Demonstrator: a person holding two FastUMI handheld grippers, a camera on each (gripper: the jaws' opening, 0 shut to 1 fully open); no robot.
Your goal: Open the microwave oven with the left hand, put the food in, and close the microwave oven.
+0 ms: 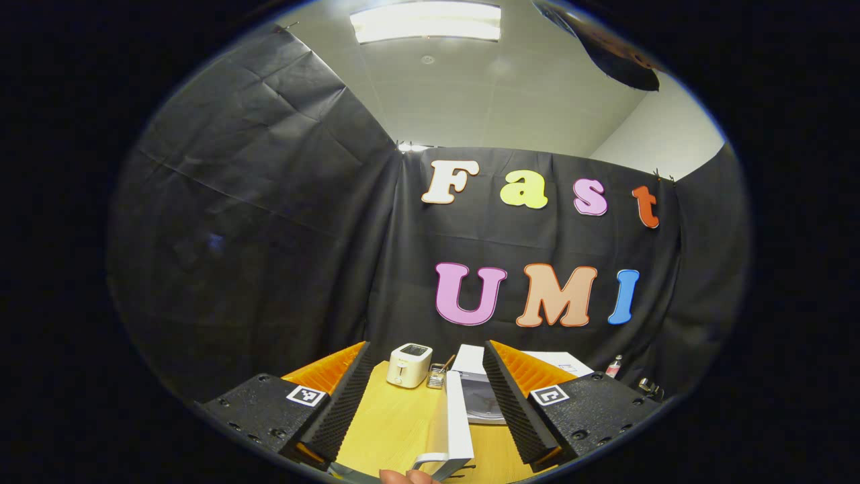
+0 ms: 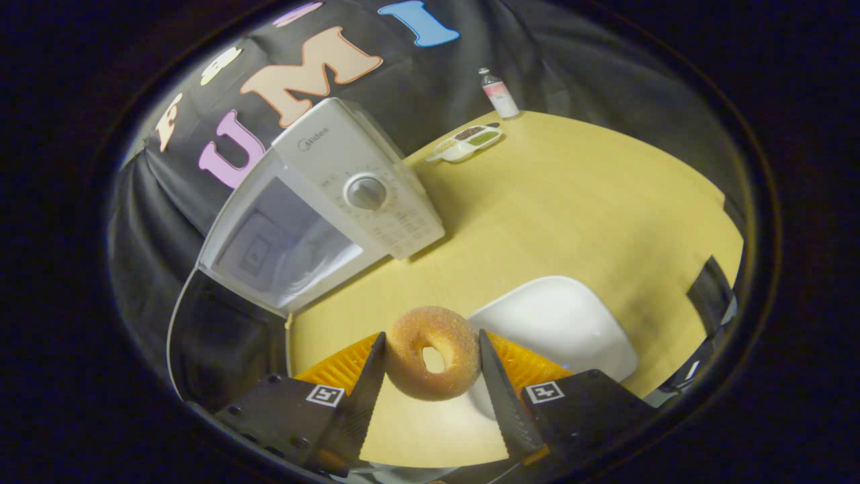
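Gripping a sugar-gritted ring doughnut point(image 2: 432, 353), right tool point(image 2: 430, 363) faces boxy microwave point(image 2: 322, 202).

We see a ceiling light panel point(image 1: 426, 21) glaring white in the left gripper view, blown out at its centre. The booth's dark cloth swallows detail. In the right gripper view the desk point(image 2: 591, 202) is evenly lit, with a soft shadow beside the microwave oven point(image 2: 336, 195). Fisheye curvature bends both views' edges, where sharpness softens.

doughnut point(image 2: 433, 353) golden-brown | microwave point(image 2: 349, 195) white | table point(image 2: 591, 202) yellow wood
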